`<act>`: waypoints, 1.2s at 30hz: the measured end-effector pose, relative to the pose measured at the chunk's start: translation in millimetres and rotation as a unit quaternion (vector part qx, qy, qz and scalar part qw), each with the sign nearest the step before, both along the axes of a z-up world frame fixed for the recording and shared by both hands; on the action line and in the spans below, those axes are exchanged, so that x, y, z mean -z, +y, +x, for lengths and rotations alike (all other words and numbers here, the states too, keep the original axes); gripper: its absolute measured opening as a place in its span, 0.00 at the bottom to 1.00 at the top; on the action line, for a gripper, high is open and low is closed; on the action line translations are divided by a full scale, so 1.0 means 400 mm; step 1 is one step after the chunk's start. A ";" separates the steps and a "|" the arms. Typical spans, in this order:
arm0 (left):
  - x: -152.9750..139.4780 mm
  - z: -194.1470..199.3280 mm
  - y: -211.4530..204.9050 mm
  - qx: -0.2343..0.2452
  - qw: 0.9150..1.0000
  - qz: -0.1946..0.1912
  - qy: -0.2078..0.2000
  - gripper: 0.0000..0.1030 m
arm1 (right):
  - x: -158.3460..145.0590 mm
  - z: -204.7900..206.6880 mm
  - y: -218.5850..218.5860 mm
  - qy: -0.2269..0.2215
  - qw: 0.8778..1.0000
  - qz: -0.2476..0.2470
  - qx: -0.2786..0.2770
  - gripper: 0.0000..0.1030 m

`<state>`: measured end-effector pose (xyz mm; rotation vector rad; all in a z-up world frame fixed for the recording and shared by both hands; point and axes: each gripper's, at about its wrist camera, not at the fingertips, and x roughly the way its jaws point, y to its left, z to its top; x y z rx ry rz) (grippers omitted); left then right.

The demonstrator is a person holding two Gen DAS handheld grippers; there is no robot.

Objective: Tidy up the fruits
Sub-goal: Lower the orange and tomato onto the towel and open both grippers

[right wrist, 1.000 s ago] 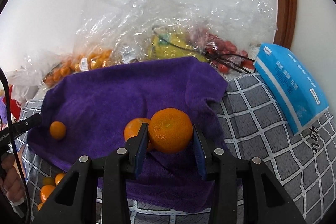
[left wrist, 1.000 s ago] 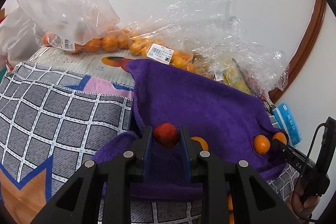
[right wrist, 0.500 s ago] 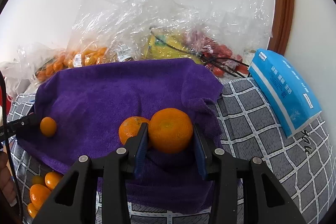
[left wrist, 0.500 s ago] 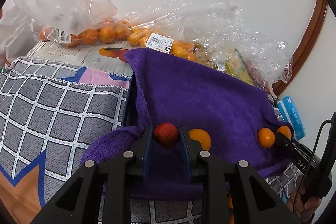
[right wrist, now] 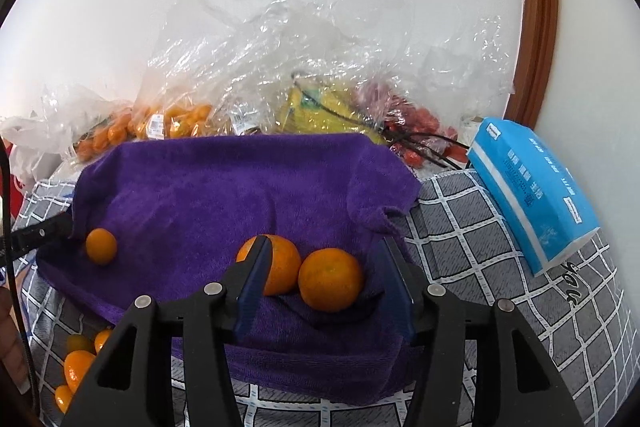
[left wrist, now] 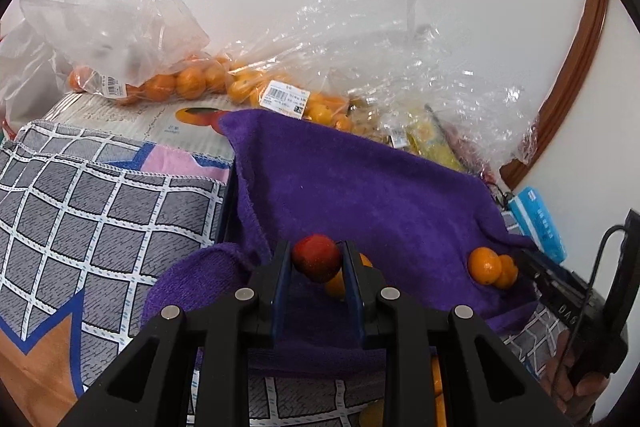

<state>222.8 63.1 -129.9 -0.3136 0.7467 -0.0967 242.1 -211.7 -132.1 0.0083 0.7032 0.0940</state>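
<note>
My left gripper (left wrist: 316,263) is shut on a small red fruit (left wrist: 316,258) and holds it over the near edge of the purple towel (left wrist: 360,195). A small orange fruit (left wrist: 338,281) lies on the towel just behind it. My right gripper (right wrist: 324,263) is open, its jaws on either side of an orange (right wrist: 330,279) that rests on the purple towel (right wrist: 224,187). A second orange (right wrist: 280,263) touches it on the left, partly behind the left finger. A smaller orange fruit (right wrist: 101,246) lies at the towel's left edge. The two oranges also show in the left wrist view (left wrist: 490,265).
Clear plastic bags of oranges (left wrist: 184,83), yellow fruit (right wrist: 320,111) and red fruit (right wrist: 420,123) lie along the wall behind the towel. A blue tissue pack (right wrist: 532,187) sits at the right on the checked cloth (right wrist: 480,227). Several small orange fruits (right wrist: 76,367) lie off the towel, front left.
My right gripper has opened and let go of the orange, which now rests on the towel next to the other orange. My left gripper still holds the red fruit and has shifted slightly.
</note>
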 end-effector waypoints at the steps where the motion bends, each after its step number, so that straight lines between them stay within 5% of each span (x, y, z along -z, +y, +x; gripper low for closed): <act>1: 0.005 0.004 -0.003 0.000 1.000 0.003 0.005 0.24 | -0.002 0.000 -0.003 -0.001 1.000 0.003 0.002 0.53; 5: 0.031 0.022 -0.004 -0.007 0.999 0.009 0.033 0.24 | -0.009 -0.003 -0.010 -0.004 1.000 0.011 0.002 0.53; 17: 0.034 0.020 -0.001 -0.013 0.999 0.016 0.035 0.24 | -0.017 -0.024 0.023 -0.012 1.000 0.004 -0.014 0.59; 29: 0.012 -0.005 -0.001 -0.017 0.999 0.024 0.015 0.34 | -0.063 -0.098 0.058 -0.044 0.999 -0.003 -0.019 0.60; 36: -0.011 -0.025 0.004 -0.017 1.000 0.011 0.001 0.36 | -0.042 -0.185 0.087 0.007 0.998 0.032 -0.051 0.60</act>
